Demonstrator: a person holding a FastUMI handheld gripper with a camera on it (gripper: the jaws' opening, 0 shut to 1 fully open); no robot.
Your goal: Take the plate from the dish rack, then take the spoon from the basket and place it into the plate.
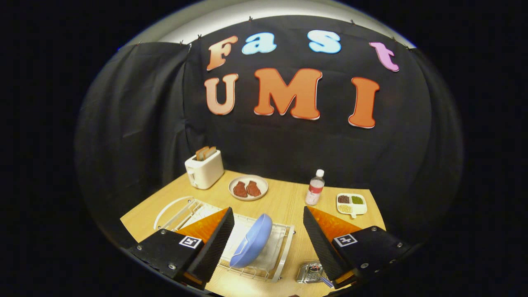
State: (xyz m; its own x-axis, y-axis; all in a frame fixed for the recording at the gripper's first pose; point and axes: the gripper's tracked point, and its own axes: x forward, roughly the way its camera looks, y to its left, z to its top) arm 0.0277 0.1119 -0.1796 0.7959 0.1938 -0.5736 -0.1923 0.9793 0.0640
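Plate [251, 241], pale blue, stood on edge in the white wire dish rack [284, 251], tilted so its hollow face leaned toward the rack's far side and its long axis ran from the near end of the rack up and away from the camera. The hand-held gripper [268, 243] hovered above the wooden surface [284, 198] with its two fingers spread wide apart, gripping nothing; the plate sat in the gap between them, closer to the left finger [216, 241] than to the right one [319, 241], and touched neither. The fingers pointed forward and slightly down over the rack, roughly level with each other.

A small metal basket [308, 273] rested on the surface just beside the rack and against the inner edge of the right finger, which hid part of it; a thin handle, apparently the spoon [326, 281], poked out from under that finger. Beyond the fingers stood a white toaster [204, 169] holding two slices of bread, a round plate of red meat [248, 187], a clear bottle [315, 188] with a white cap, and a divided dish [351, 203] of beans and grains.
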